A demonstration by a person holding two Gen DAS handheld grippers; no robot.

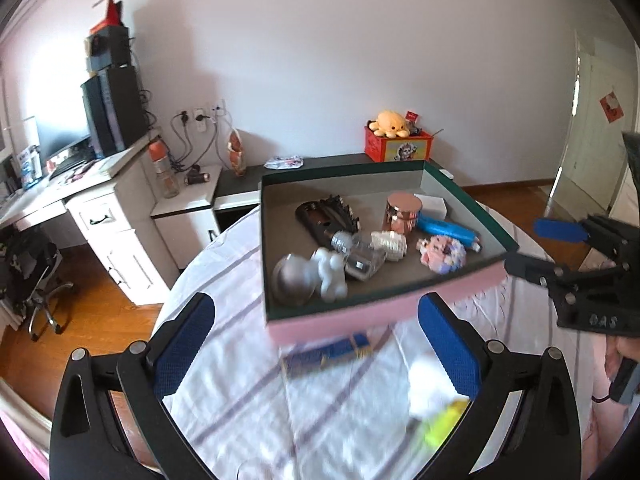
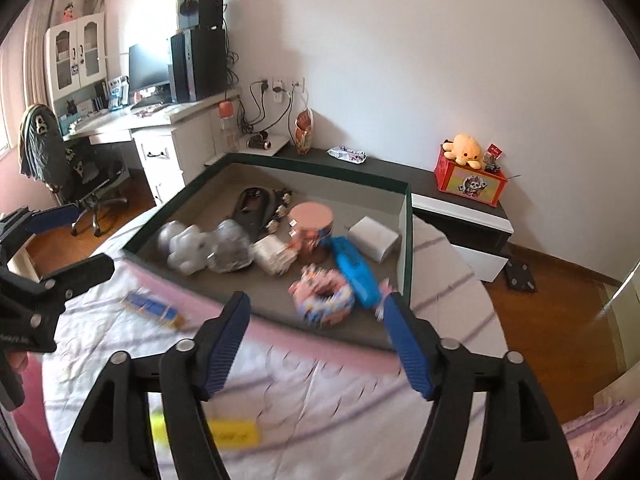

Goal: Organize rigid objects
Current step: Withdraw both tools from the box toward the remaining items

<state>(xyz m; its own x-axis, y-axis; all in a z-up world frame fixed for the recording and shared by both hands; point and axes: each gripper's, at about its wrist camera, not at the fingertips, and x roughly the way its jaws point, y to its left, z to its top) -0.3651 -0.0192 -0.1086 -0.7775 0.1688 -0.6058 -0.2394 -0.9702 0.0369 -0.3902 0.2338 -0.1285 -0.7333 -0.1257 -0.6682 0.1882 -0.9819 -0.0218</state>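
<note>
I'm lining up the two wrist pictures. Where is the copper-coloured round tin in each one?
Left wrist view: the copper tin stands in the far right part of the box, right of centre in the picture.
Right wrist view: the tin stands mid-box, just above the picture's centre, blurred.
Shared landmark: the blue pouch lying beside the tin on its right.
</note>
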